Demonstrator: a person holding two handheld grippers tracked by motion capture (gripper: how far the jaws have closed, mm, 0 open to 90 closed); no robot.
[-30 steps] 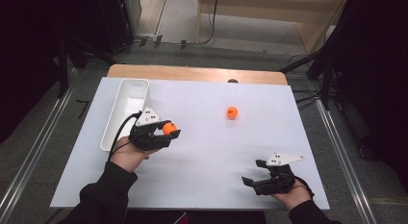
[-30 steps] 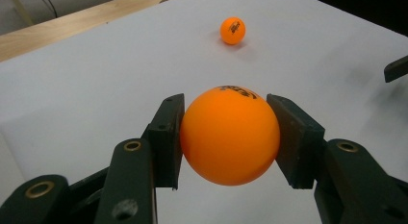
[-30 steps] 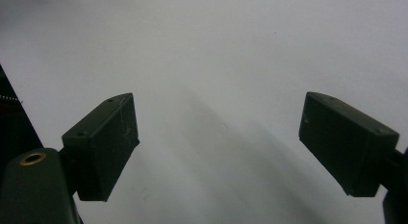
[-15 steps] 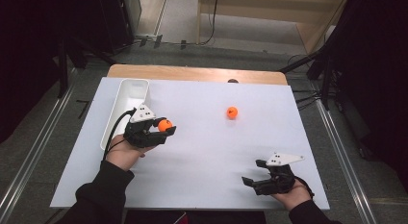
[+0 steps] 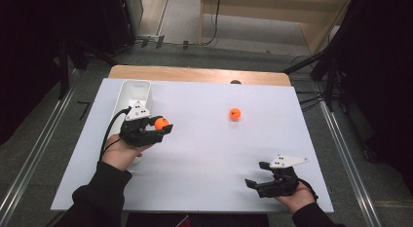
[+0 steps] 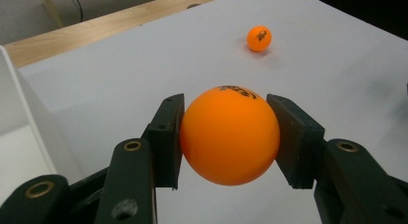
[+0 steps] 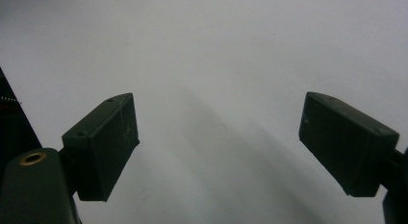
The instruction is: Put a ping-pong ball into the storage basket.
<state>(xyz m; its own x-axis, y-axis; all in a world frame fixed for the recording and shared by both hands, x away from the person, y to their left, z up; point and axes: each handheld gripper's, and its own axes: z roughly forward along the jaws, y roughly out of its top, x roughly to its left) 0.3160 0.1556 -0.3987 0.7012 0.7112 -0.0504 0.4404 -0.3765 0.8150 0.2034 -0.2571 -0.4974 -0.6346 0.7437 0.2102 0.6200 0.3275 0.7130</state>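
Because the left tongs clamp a smooth orange plastic ball squarely across its middle, one flat black pad on each side, the ball sits steady clear of the white-covered desk, close to the left edge. The grip across the widest part probably keeps so round and slick a thing from squirting out. Just beside it, along that left edge, stands a long white rectangular plastic tray, which looks like the likely place for the ball. A second small orange ball lies loose on the desk toward the far right, well apart from both hands. The right tongs rest near the near right corner, their jaws wide apart with nothing between them. Dark printing runs across the top of the held ball, and a dark mark shows on the loose one, but neither can be read.
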